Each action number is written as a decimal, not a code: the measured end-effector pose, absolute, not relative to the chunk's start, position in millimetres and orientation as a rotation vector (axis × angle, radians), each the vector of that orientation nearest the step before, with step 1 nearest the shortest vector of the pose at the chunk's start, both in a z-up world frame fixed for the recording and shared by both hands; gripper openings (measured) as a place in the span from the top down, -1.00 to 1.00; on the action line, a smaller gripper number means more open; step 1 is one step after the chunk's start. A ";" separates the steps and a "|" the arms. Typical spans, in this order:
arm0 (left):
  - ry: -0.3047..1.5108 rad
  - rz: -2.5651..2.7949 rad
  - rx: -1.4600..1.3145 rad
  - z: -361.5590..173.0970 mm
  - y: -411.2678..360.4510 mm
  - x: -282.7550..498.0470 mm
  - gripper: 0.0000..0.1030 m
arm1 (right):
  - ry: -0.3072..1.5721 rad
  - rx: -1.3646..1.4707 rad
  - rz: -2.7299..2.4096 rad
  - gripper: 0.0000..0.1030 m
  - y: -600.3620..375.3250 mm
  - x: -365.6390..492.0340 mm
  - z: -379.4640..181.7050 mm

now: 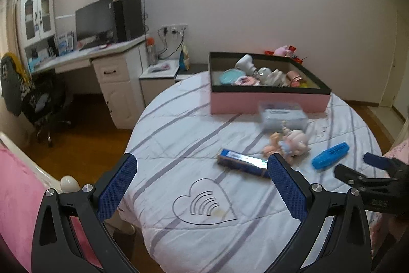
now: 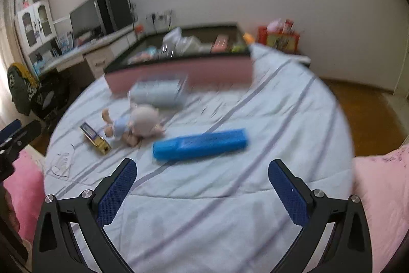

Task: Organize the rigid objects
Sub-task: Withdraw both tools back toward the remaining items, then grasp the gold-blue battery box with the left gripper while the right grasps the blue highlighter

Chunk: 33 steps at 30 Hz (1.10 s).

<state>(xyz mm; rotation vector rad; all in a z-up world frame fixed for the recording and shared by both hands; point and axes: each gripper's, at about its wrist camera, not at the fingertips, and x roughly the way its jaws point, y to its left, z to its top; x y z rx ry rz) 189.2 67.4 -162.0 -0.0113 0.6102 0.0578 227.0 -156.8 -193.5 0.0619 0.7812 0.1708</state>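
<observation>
Blue case [image 2: 200, 144] lies on bed [image 2: 230, 209], just ahead of right hand-held gripper [image 2: 202, 178], long side across its wide-open, empty fingers. Left hand-held gripper [image 1: 202, 179] also open, empty, farther off. Pink box [image 2: 179, 71] sits beyond case.

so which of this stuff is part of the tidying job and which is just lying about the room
Part of the job:
- pink box already holding items
- blue case
- doll
- dark blue packet
- pale blue carton
- left gripper and right gripper, both open and empty

Just lying about:
- monitor on the desk
- office chair
- pink pillow
</observation>
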 end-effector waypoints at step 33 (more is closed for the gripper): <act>0.883 0.154 -0.034 -221.8 72.6 237.2 -1.00 | 0.860 -0.066 0.060 -0.49 -188.1 251.3 -202.5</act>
